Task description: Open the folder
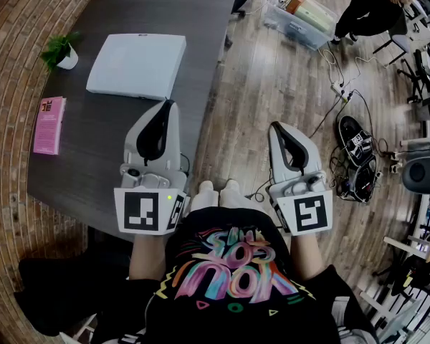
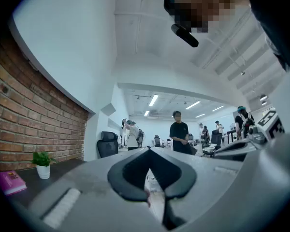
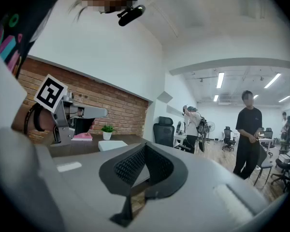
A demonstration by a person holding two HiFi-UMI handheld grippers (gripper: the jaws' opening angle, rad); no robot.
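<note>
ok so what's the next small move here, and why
Probably ease the left gripper forward to the white folder's near edge, opening its jaws on the way. The folder lies closed on the table. The left gripper, shut and empty, is just short of that edge, while the right gripper, also shut and empty, hangs beside the table over the floor.

Closed white folder (image 1: pixel 137 65) on table (image 1: pixel 93 145); left claw (image 1: pixel 169 106) near it; right claw (image 1: pixel 276 127) over floor (image 1: pixel 251 92).

No legible text; shirt (image 1: pixel 233 264) lettering and pink book (image 1: pixel 49 125) print unreadable.
</note>
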